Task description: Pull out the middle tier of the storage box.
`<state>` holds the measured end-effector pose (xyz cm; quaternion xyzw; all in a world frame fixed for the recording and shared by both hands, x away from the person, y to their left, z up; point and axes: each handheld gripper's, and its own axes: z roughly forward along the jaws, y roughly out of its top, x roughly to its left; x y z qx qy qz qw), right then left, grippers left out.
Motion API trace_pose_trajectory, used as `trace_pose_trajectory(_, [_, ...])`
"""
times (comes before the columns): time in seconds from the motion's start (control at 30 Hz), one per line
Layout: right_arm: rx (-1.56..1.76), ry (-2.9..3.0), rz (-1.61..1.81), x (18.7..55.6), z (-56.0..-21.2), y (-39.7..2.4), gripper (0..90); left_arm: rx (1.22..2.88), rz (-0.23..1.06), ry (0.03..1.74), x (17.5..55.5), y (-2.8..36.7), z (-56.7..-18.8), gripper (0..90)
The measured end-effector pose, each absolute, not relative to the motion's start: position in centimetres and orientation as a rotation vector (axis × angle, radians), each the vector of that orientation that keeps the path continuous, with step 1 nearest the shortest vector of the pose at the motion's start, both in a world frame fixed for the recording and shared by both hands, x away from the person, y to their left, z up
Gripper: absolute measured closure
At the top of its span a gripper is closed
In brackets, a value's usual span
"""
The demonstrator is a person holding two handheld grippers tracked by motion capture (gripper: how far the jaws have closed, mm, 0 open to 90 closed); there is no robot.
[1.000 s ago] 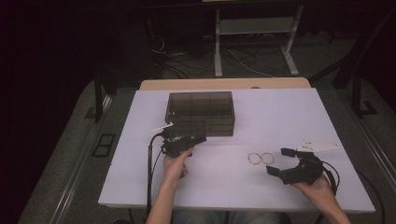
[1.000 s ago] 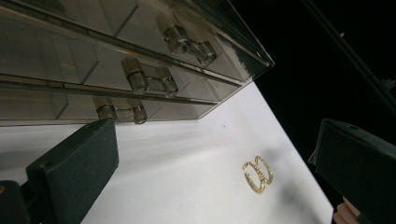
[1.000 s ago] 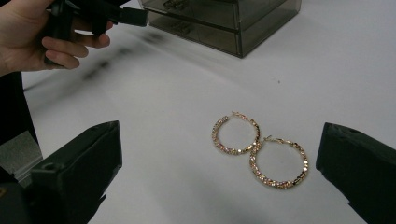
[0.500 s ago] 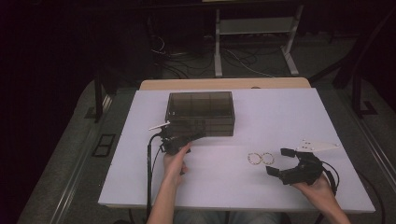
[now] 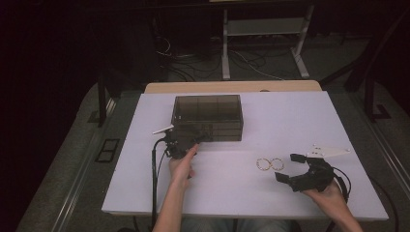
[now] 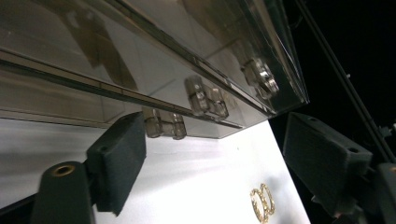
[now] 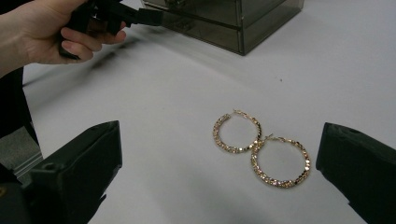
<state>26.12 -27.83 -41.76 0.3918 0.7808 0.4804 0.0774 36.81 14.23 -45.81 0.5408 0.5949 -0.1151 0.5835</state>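
A smoky clear drawer box (image 5: 208, 116) stands at the table's back middle. My left gripper (image 5: 200, 138) is at its front face. In the left gripper view, the small clear drawer knobs (image 6: 163, 126) lie between the jaws, the lowest one right beside the left pad (image 6: 119, 158). The jaws have just been closing, but I see no pad pressing on a knob. Two gold hoop earrings (image 5: 270, 164) lie side by side on the white table. My right gripper (image 5: 287, 166) rests just right of the earrings (image 7: 259, 147), open, with them just ahead of its jaws.
The white table (image 5: 145, 183) has bare room at the front left and far right. A wooden strip (image 5: 232, 87) runs behind it. Cables and a metal stand sit on the dark floor beyond. The left gripper's cable (image 5: 154, 169) trails over the front edge.
The left gripper has moved up to the box's front face and its jaws have narrowed. The right gripper and the earrings have stayed put.
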Motion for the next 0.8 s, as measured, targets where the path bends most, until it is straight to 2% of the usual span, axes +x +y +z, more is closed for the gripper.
trace_pose_trajectory(0.03, [1.174,2.340,1.440,26.12,-41.77,-27.81,0.0,1.264,-0.269,1.391,36.85,14.28,-45.85,26.0])
trace_pose_trajectory(0.4, [1.169,2.344,1.437,26.12,-41.81,-27.74,0.0,1.258,-0.270,1.410,37.05,14.24,-46.16,38.8])
trace_pose_trajectory(0.57, [1.160,2.356,1.423,26.12,-41.85,-27.63,0.0,1.230,-0.288,1.414,37.17,14.14,-46.19,48.5])
trace_pose_trajectory(0.8, [1.159,2.357,1.423,26.12,-41.85,-27.65,0.0,1.219,-0.307,1.446,37.33,14.05,-46.50,55.8])
